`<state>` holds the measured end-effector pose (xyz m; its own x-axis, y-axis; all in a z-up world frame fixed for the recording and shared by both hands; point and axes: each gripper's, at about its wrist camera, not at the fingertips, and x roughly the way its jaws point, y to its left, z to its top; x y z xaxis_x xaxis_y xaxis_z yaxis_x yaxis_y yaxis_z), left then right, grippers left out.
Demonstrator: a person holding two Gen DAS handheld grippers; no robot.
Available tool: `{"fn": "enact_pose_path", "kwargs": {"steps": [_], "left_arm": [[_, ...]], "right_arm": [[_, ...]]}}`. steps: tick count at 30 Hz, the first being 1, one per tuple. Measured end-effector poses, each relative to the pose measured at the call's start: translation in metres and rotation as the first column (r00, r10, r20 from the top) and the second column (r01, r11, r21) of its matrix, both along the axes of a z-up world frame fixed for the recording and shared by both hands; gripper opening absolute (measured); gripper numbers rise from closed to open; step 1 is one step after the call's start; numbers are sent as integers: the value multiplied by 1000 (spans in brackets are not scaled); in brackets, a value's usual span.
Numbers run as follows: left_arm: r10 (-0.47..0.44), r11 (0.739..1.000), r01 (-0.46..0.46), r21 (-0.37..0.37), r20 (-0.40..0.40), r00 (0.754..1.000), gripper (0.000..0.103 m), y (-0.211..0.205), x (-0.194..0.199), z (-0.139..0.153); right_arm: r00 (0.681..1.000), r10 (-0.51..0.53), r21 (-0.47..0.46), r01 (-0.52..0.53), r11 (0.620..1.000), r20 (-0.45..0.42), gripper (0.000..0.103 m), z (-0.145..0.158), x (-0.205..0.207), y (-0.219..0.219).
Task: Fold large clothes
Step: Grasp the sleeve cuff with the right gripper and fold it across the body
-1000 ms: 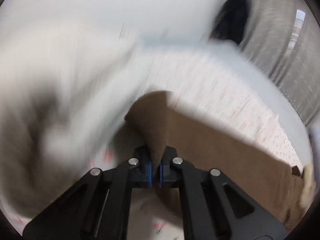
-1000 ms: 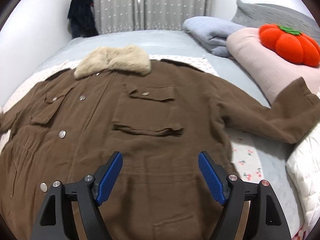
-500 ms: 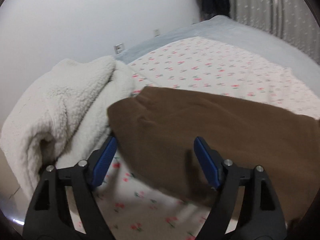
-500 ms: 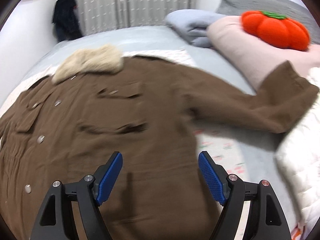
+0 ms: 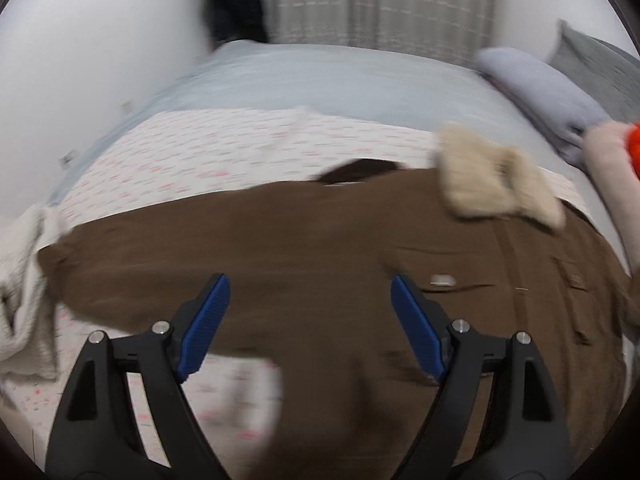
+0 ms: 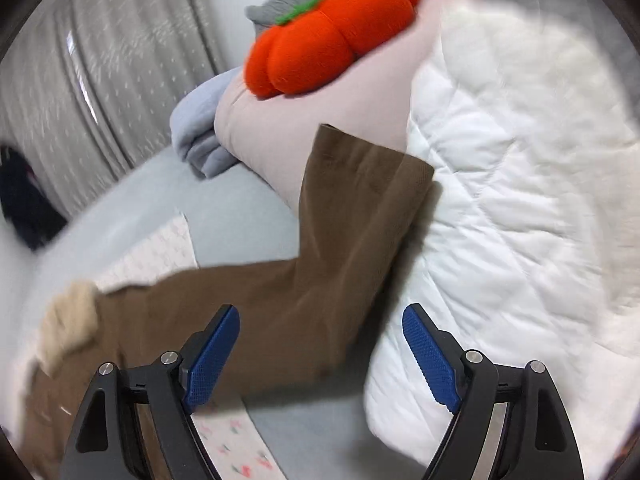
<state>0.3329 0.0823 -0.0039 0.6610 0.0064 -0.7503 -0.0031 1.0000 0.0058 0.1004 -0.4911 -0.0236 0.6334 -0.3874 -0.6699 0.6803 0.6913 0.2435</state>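
On the bed (image 5: 320,76), a brown coat (image 5: 320,272) lies spread flat, ready for folding. The left hand-held gripper (image 5: 310,328) hovers wide and empty above it. The right hand-held gripper (image 6: 320,356), jaws opening with nothing clamped, faces the sleeve (image 6: 352,208) (draped against the white quilt (image 6: 520,220)), probably the first fold.

Far side of the bed (image 5: 320,76) is bare grey sheet, lots of room there. Brown coat (image 5: 320,248) takes up the middle. Right edge is packed: white quilt (image 6: 512,208), pink pillow (image 6: 288,136) w/ orange pumpkin cushion (image 6: 328,36) on top, coat sleeve (image 6: 352,208) draped against them. Left edge has a cream blanket (image 5: 20,280).
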Motion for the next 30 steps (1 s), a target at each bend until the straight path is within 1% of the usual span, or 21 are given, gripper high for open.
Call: {"fn": "enact_pose_path", "kwargs": {"steps": [2,5,6,7,8,9,12,13,15,16,17,18,19,20,21,22,23,24,26,28,30], "left_arm": [[-91,995,91,-26,5,996,83,-53,1,-1],[-200,978,200,-53,12,980,83,-133,4,-10],[-231,971,231,-63,11,973,83,-157,5,-15],[-262,962,262,-78,6,965,83,-186,6,-19],[-298,950,297,-97,2,955,83,-214,9,-25],[-328,938,326,-115,2,945,83,-239,10,-29],[-414,892,413,-184,34,910,73,-312,14,-39],[-435,876,433,-212,39,900,67,-329,15,-41],[-468,831,458,-316,50,882,58,-363,18,-50],[-497,788,472,-395,45,867,51,-382,19,-60],[-522,756,479,-445,31,852,42,-396,19,-70],[-554,722,482,-496,1,832,38,-414,16,-83],[-578,705,487,-516,-20,816,37,-427,13,-95],[-601,698,506,-508,-30,799,37,-441,7,-109],[-602,714,525,-463,-21,799,37,-449,3,-115],[-602,721,539,-436,-9,799,39,-451,0,-114],[-609,710,541,-450,-8,793,46,-450,2,-110],[-617,703,545,-456,-11,787,46,-448,4,-109],[-618,702,545,-458,-12,786,46,-449,3,-104],[-623,707,539,-459,-42,781,49,-444,2,-95],[-631,708,538,-458,-67,773,51,-436,3,-83]], "right_arm": [[1000,-23,71,22,997,14,85,-9,9,-21],[997,-82,49,81,995,12,76,-16,20,-36],[996,-89,37,89,995,10,65,-18,25,-38],[996,-85,24,85,996,12,32,-19,30,-40],[998,-67,19,67,998,14,12,-18,35,-43],[998,-61,17,60,998,22,5,-15,38,-45],[989,-41,-34,47,998,142,4,10,29,-48],[983,-33,-67,46,997,180,4,22,25,-49],[968,-14,-90,37,995,251,4,39,16,-56],[962,-5,-80,27,996,274,4,43,13,-62],[958,0,-63,19,998,288,4,44,11,-67],[955,3,-45,11,999,297,4,42,11,-72],[951,5,-28,4,1000,309,4,39,11,-76],[947,11,-12,-7,1000,320,4,35,10,-79],[946,19,3,-22,1000,324,4,32,10,-81],[946,34,21,-43,999,323,4,28,13,-80],[945,44,19,-53,998,325,4,27,15,-78],[942,58,4,-63,998,332,4,28,18,-72],[923,89,5,-98,995,375,4,41,21,-61],[903,129,0,-141,990,409,4,59,25,-47],[880,204,-46,-204,978,430,4,84,37,-19]]}}
